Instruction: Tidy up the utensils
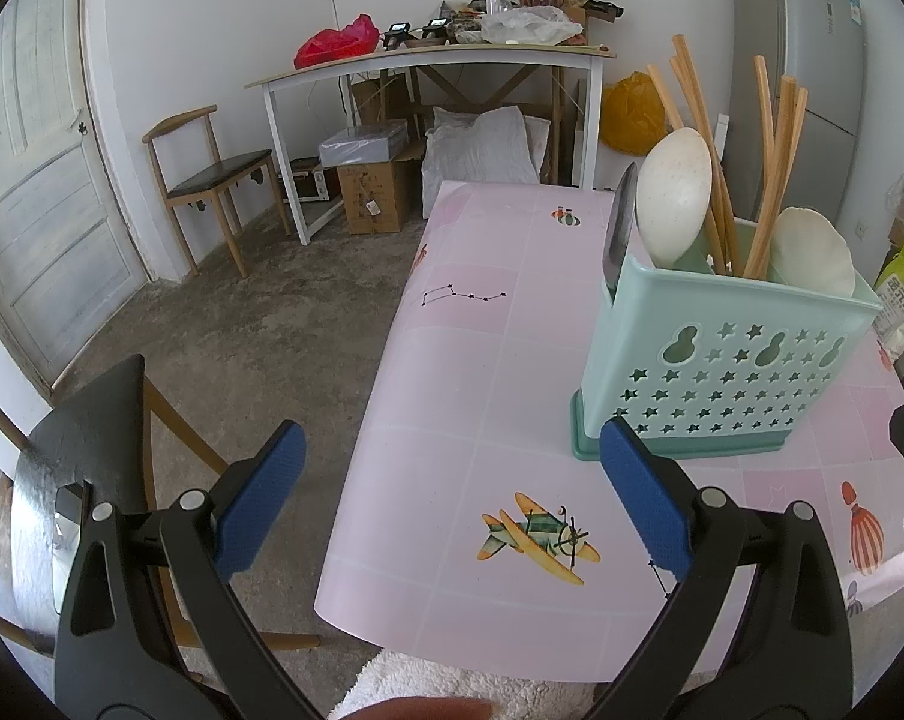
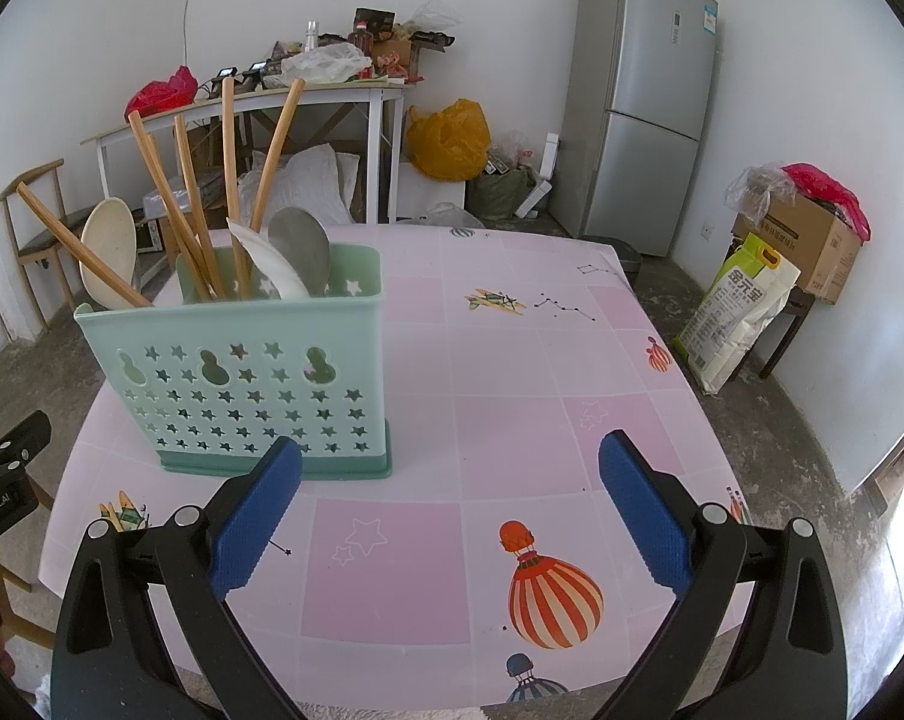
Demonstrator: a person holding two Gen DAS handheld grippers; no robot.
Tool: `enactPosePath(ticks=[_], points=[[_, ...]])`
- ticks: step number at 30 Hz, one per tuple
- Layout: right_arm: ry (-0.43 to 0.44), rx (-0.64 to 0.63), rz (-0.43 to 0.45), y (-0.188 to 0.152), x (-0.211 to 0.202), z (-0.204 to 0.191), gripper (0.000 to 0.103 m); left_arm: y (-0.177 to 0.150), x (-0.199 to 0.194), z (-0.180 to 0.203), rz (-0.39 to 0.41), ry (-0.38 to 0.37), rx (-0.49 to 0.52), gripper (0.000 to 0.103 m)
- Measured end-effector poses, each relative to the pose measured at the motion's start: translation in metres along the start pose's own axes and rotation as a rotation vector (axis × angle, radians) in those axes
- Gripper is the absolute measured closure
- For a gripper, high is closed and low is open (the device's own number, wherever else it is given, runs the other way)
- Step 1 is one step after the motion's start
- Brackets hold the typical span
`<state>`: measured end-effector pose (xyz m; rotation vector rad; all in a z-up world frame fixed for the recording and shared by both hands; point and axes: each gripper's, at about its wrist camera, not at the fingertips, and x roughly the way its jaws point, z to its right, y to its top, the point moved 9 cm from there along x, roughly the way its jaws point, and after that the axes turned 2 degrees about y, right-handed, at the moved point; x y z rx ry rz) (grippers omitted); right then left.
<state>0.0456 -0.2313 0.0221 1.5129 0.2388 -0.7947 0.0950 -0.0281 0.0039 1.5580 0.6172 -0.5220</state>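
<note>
1. Over the table's left edge [image 1: 356, 456]: left gripper [image 1: 452, 498] spread wide, holding nothing, bare floor [image 1: 242, 330] beneath its left finger.
2. Near centre, upright on the pink cloth: mint utensil holder [image 2: 242, 384], packed with chopsticks [image 2: 170, 210] and spoons [image 2: 299, 252], just beyond both grippers.
3. Right of the holder: right gripper [image 2: 452, 510] gaping wide, empty, over bare cloth reaching the far and right edges.

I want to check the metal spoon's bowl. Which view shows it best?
The right wrist view: the metal spoon faces the camera, bowl up, in the holder. In the left wrist view the spoon shows only edge-on at the holder's corner.
</note>
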Motion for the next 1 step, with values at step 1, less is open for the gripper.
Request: enactPosePath(ticks=[1], points=[[-0.001,0.000,0.001,0.0003,0.0000,0.0003,0.007,-0.0005,-0.0003,0.0001,-0.001,0.000,0.000,0.008]])
